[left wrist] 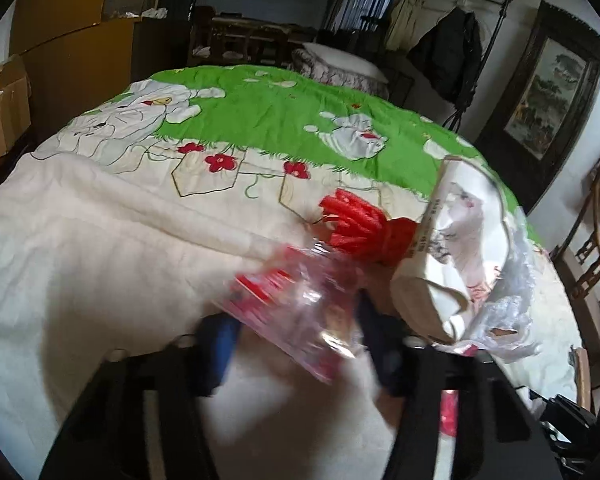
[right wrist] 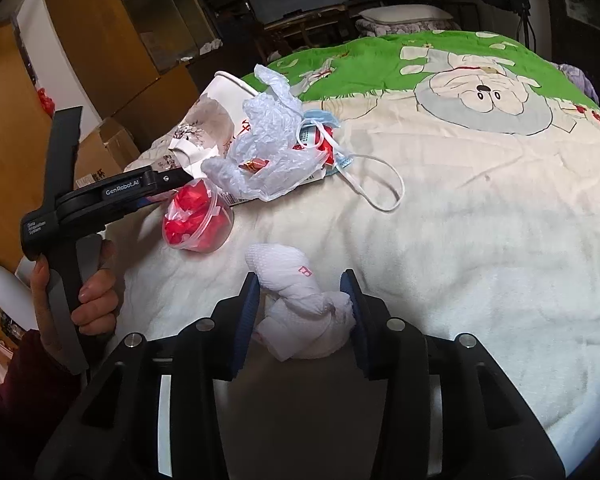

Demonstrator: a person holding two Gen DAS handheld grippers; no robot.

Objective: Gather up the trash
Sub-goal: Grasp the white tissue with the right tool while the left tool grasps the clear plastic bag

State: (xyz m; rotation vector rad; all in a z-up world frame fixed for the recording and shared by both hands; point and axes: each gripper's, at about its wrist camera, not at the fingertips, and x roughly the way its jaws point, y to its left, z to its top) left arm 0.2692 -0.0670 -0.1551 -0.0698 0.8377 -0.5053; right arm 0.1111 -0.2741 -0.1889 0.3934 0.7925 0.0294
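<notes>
Left wrist view: left gripper [left wrist: 300, 320] fingers are clenched on a clear plastic cup [left wrist: 300, 304] w/ red scraps, blurred, near the bed's [left wrist: 100, 248] right edge beside a paper cup [left wrist: 456, 248]. Right wrist view: right gripper [right wrist: 300, 312] fingers are seen flanking a white wad [right wrist: 300, 308]; grip can't be told. Crumpled bag [right wrist: 268, 148] & mask [right wrist: 332, 136] remain uncollected; task judged early.

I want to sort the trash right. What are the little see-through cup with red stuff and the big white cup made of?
Small cup: clear, glossy thin plastic by its shine; the red filling looks like crinkled wrappers. Big white cup: matte printed paper, with a torn, creased edge.
</notes>
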